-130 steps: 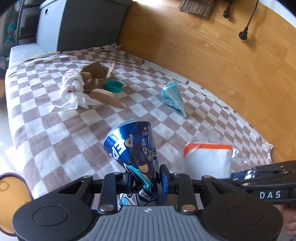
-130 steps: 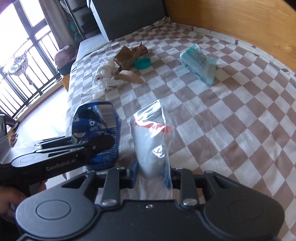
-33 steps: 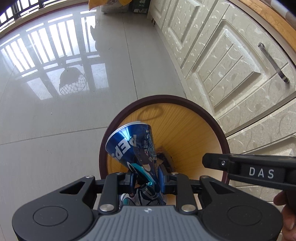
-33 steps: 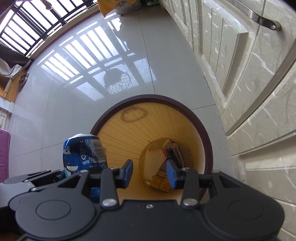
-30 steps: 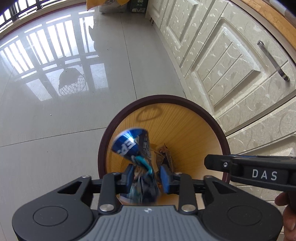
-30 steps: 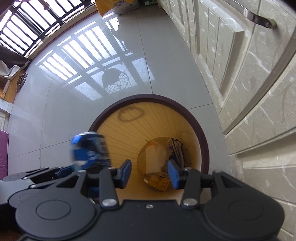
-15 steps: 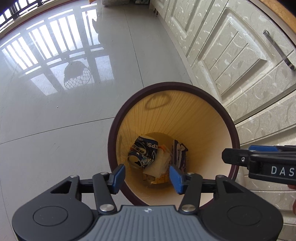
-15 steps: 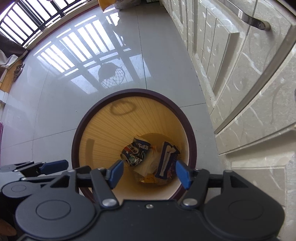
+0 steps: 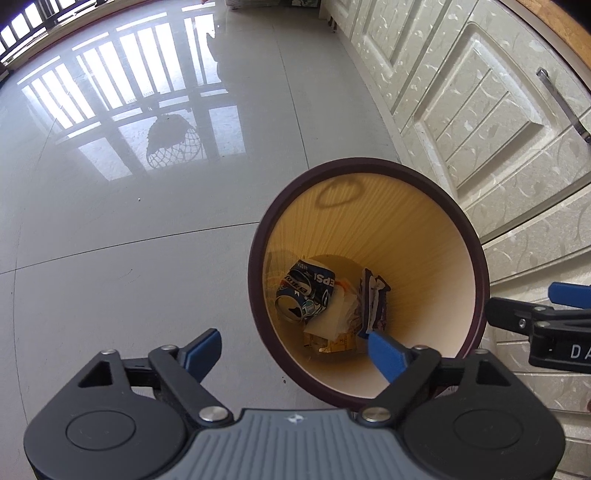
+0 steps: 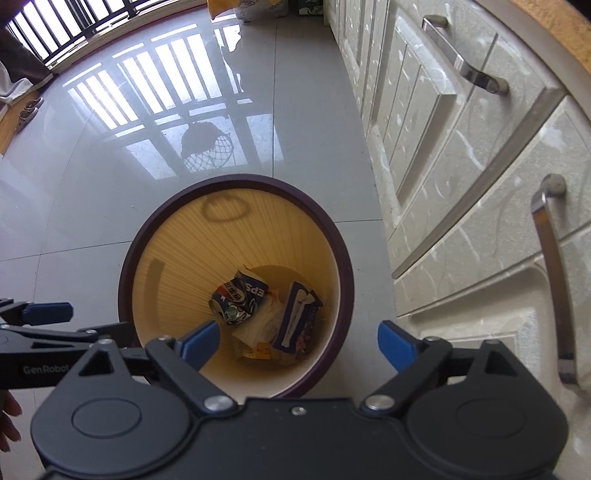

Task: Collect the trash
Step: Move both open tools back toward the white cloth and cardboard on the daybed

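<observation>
Both views are bright with daylight entering from the upper left of the frame, where barred windows [image 10: 55, 33] are blown out to white. The glossy floor [image 9: 110, 258] mirrors them as a hard striped glare patch, with the dark reflection of a hanging basket in its middle. Inside the bin [image 9: 476, 266] the far wall glows warm yellow and carries a faint ring-shaped shadow; its bottom lies in softer shade. Focus is sharp throughout, with no motion blur. Fisheye bending curves the cabinet fronts [image 10: 461, 192] and floor joints strongly towards the edges, and the corners darken.
</observation>
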Tool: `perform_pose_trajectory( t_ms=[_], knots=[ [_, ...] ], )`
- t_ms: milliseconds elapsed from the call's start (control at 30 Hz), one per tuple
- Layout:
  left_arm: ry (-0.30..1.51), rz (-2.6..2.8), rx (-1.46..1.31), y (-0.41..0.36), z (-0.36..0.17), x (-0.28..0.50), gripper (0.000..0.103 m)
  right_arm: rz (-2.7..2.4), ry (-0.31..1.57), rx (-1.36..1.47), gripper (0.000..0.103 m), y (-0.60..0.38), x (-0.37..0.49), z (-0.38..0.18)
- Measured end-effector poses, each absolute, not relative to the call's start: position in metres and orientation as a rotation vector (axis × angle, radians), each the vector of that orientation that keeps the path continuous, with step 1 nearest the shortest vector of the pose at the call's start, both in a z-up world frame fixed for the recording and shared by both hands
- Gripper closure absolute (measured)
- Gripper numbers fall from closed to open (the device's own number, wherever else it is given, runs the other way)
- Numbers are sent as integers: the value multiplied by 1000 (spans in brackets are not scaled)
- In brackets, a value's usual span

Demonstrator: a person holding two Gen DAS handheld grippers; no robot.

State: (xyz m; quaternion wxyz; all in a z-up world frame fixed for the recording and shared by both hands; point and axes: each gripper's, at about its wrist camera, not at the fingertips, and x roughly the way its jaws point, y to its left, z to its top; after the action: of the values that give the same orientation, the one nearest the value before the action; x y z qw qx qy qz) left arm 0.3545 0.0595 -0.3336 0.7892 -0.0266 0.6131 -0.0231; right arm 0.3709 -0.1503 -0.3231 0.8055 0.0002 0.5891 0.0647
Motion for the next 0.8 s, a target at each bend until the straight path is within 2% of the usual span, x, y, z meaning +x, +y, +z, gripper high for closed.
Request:
perform_pose_trajectory(
  t_ms=[67, 233, 800],
  knots=[
    [1320, -40, -59, 61, -332, 351, 8, 131, 1257, -3, 1, -152, 368, -321],
    [1319, -14, -69, 66, -327, 341, 0, 118, 1243, -13, 0, -156, 359, -315],
    [1269, 35, -95, 76, -276, 297, 0, 110, 1185, -59, 0, -157, 315, -273]
  ],
)
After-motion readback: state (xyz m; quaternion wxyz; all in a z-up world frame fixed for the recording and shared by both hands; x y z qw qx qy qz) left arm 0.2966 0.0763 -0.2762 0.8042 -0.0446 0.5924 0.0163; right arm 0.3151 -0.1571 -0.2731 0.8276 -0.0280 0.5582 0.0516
